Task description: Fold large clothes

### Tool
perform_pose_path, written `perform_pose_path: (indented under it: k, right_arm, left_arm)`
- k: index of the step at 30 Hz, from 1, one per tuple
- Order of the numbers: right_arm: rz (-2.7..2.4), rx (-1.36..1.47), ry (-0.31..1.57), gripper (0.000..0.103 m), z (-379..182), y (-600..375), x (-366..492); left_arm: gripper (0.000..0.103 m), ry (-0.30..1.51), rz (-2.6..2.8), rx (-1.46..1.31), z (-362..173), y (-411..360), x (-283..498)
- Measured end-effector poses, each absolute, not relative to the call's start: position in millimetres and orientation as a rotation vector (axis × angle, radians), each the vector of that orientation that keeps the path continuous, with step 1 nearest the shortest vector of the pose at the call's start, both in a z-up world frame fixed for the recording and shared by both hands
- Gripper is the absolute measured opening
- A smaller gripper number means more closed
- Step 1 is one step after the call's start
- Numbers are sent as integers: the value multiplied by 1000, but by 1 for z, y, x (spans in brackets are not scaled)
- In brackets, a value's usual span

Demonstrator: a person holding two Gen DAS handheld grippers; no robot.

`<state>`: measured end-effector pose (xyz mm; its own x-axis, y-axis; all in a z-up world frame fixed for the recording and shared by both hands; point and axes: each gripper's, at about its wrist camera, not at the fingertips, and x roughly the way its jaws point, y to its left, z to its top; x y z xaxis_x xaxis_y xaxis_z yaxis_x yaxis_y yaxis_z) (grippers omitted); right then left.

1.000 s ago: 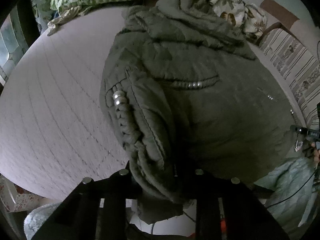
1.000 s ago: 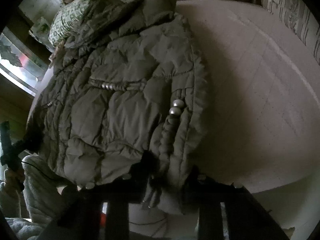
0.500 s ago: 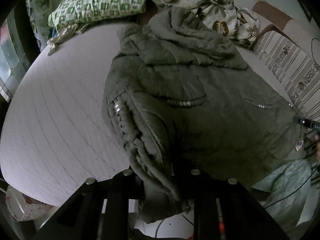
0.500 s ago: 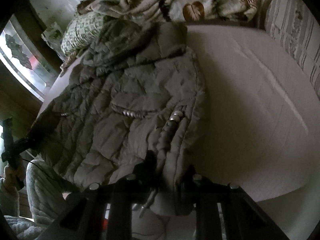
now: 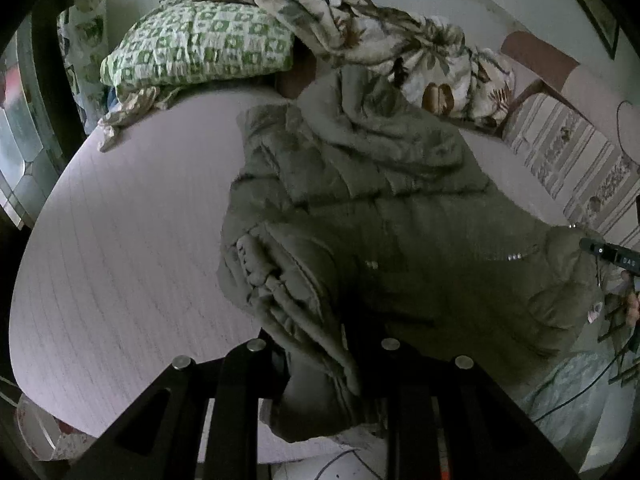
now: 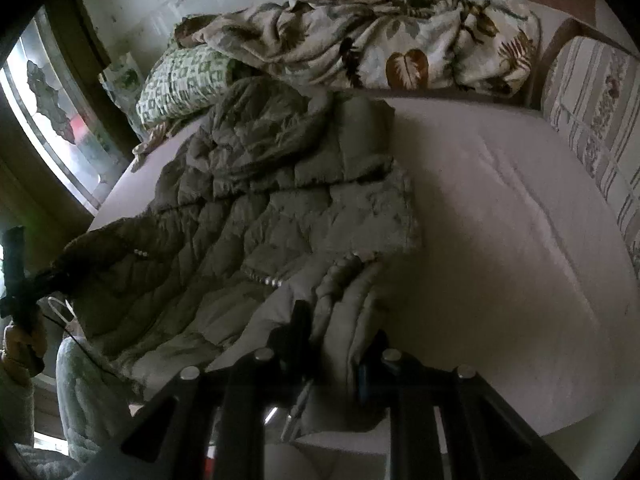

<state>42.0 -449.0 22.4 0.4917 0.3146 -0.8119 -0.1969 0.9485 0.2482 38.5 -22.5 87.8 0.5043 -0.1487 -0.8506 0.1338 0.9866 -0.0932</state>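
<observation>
An olive quilted hooded jacket [image 5: 400, 220] lies spread on a pale pink mattress [image 5: 120, 240], hood at the far end. My left gripper [image 5: 326, 344] is shut on the jacket's near hem corner, and the fabric bunches between its fingers and hangs below. In the right wrist view the jacket [image 6: 260, 220] rises from the mattress [image 6: 500, 220] toward my right gripper [image 6: 336, 340], shut on the other hem corner. Each gripper shows in the other's view: the right one [image 5: 608, 254] and the left one [image 6: 40, 280], both pinching the raised hem.
A green checked pillow [image 5: 200, 44] and a crumpled leaf-print blanket [image 5: 380, 40] lie past the hood. A striped cushion [image 6: 600, 100] borders the mattress on the right, a window [image 6: 52, 100] on the left. A person's hand [image 6: 20, 344] and padded leg [image 6: 88, 392] are near.
Both grippers have risen with the jacket's hem, lifting its near part off the mattress. More of the pillow and blanket now shows at the top.
</observation>
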Motion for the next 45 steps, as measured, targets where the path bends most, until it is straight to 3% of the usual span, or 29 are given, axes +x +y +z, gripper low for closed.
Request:
perform_pose_path:
  k: [26, 45]
  right_arm:
    - [279, 168, 909, 19, 85, -436, 176]
    - [196, 153, 910, 19, 82, -412, 305]
  left_arm:
    - [23, 951, -96, -87, 133, -13, 162]
    - [23, 962, -16, -46, 124, -13, 267]
